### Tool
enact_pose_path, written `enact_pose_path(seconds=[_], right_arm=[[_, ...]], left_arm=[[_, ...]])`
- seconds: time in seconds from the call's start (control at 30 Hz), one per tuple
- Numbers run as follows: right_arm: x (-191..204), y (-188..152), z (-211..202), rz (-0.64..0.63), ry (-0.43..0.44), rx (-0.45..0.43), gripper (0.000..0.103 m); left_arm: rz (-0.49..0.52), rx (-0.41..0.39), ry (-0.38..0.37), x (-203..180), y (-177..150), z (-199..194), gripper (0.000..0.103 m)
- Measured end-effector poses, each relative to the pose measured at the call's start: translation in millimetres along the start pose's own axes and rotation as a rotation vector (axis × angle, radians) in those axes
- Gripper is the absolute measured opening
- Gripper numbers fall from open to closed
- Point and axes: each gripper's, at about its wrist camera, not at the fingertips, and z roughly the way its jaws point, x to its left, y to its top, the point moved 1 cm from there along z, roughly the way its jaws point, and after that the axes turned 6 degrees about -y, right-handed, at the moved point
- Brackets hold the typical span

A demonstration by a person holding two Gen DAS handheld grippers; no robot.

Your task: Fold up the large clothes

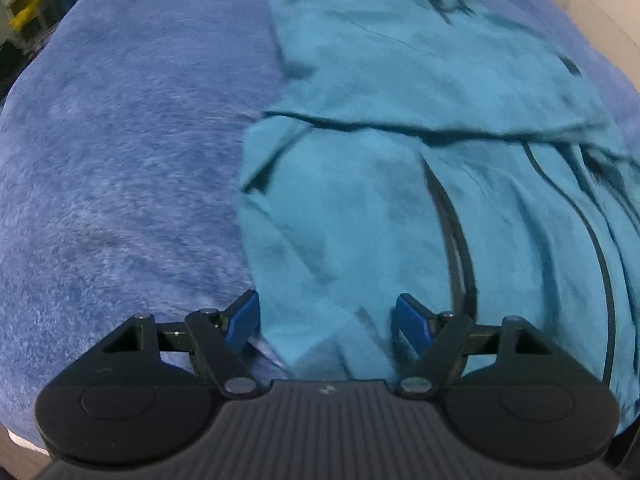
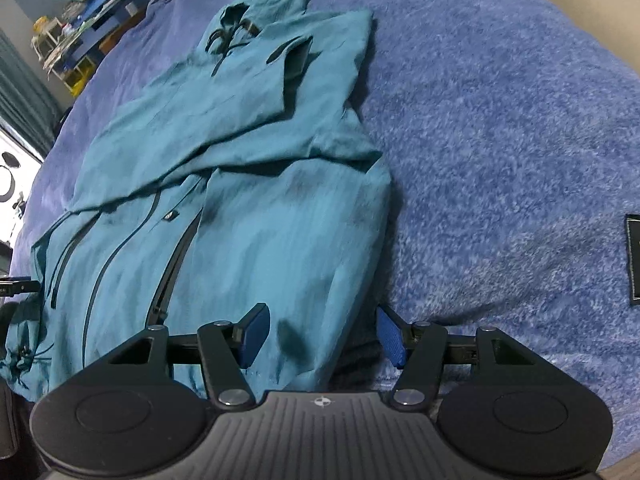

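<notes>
A teal hooded jacket [image 1: 380, 200] with dark zippers lies spread on a blue fleece blanket [image 1: 120, 140]; its sleeves are folded across the chest. My left gripper [image 1: 326, 322] is open, its blue pads straddling the jacket's near left hem corner. In the right wrist view the jacket [image 2: 240, 220] runs away from me, hood [image 2: 256, 12] at the far end. My right gripper [image 2: 322, 338] is open, its pads on either side of the jacket's near right hem edge. Whether the pads touch the fabric cannot be told.
The blanket [image 2: 500, 140] extends wide to the right of the jacket. A dark label patch [image 2: 633, 260] lies on it at the right edge. Cluttered blue shelves [image 2: 92, 12] stand beyond the far left corner.
</notes>
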Motion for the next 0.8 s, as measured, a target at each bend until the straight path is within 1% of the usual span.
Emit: enact_pose_path(seconds=[0.1,0.17,0.2,0.23,0.27,0.33,0.37,0.4,0.47,0.5,0.57,0.67,0.8], right_arm=[[4,-3,-2,-0.020,0.016,0.012,0.060],[7,-6,-2,-0.037,0.018,0.023,0.059],[7,-7,-2,-0.044,0.016,0.029,0.058],[8,-8,-3,-0.056,0.013,0.034,0.057],[8,-9,-3,-0.066,0.012,0.038,0.054],[7,-11,-3,-0.080,0.011,0.043,0.053],[8,-12,-4,-0.086,0.010,0.045,0.051],[7,-13,-3,-0.092,0.010,0.047,0.049],[6,-15,-5,-0.097,0.014,0.054,0.047],[6,-17,-4,-0.101,0.017,0.056,0.042],[6,-19,-4,-0.109,0.029,0.061,0.037],[7,-21,-3,-0.116,0.039,0.060,0.035],[8,-21,-4,-0.121,0.055,0.065,0.034]], left_arm=[[0.061,0.020,0.054,-12,-6,0,0.073],[0.075,0.043,0.079,-15,-9,2,0.072],[0.089,0.053,0.086,-16,-11,1,0.066],[0.103,0.058,0.094,-17,-14,-1,0.063],[0.109,0.063,0.094,-18,-14,-2,0.058],[0.102,0.072,0.080,-15,-16,-9,0.049],[0.098,0.080,0.068,-16,-17,-11,0.039],[0.094,0.086,0.056,-15,-18,-15,0.035],[0.097,0.095,0.052,-15,-20,-19,0.029],[0.094,0.097,0.046,-14,-21,-21,0.027],[0.074,0.097,0.028,-10,-23,-28,0.024],[0.056,0.097,0.007,-8,-26,-35,0.020],[0.047,0.092,-0.019,-8,-27,-43,0.018]])
